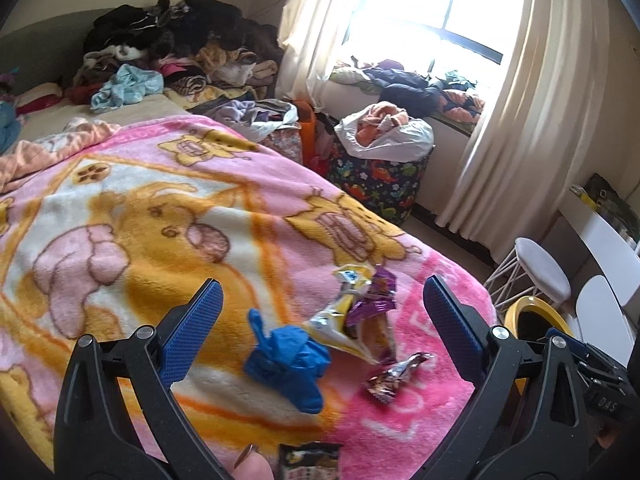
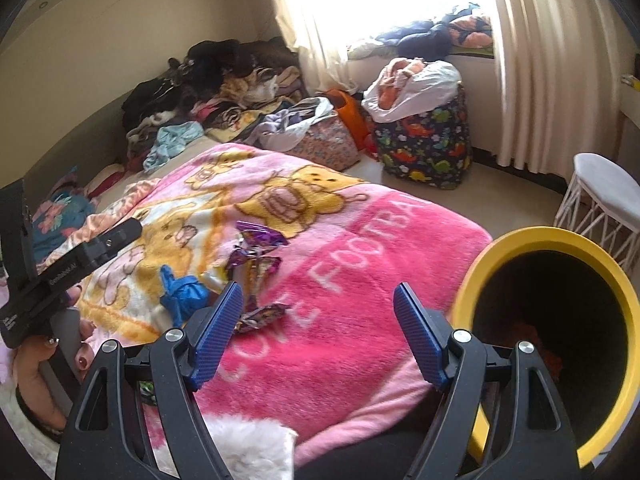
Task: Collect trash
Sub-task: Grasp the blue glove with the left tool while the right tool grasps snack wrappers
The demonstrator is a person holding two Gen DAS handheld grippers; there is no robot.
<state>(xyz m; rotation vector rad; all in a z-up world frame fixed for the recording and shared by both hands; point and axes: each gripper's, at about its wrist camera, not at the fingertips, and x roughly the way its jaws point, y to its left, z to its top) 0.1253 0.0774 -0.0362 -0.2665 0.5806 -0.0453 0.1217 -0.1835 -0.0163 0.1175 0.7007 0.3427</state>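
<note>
cream walls, blown-out window [image 1: 432, 4] behind pale curtains [image 1: 516, 128], clothes heaped on the bed [image 1: 168, 32] and sill, white stool [image 2: 608, 192] on light floor.

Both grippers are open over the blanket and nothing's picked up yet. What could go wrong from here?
1. The wrappers lie bunched against the blue glove; one pinch may catch several, or plush blanket as well.
2. The small wrapper is light and crinkled, so it may slip from the left gripper before reaching the bin.
3. The bin stands off the bed's corner, beside the right gripper; a swing could knock it.
</note>
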